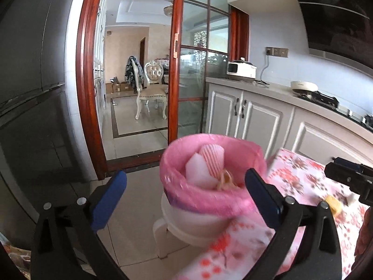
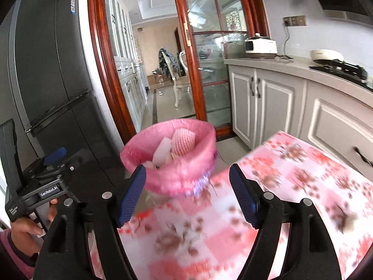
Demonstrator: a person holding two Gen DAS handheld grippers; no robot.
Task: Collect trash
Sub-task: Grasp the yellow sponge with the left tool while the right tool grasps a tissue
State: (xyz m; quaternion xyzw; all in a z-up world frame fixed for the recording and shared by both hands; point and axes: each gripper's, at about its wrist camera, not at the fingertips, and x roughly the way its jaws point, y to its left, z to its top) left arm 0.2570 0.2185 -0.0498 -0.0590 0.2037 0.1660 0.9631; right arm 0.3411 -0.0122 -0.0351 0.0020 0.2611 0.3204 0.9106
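left tool: jaws apart, empty | right tool: jaws apart, empty | pink-lined bin held trash beside desk

One white plastic bin lined with one pink plastic bag. Inside: one pink ribbed foam fruit net, one white foam piece. One table under pink floral cloth. One yellow scrap on it. Two black grippers with blue pads: left, right.

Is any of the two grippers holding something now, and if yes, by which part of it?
Nothing is held. The left gripper and the right gripper both stand open, with no trash pressed between their blue pads.
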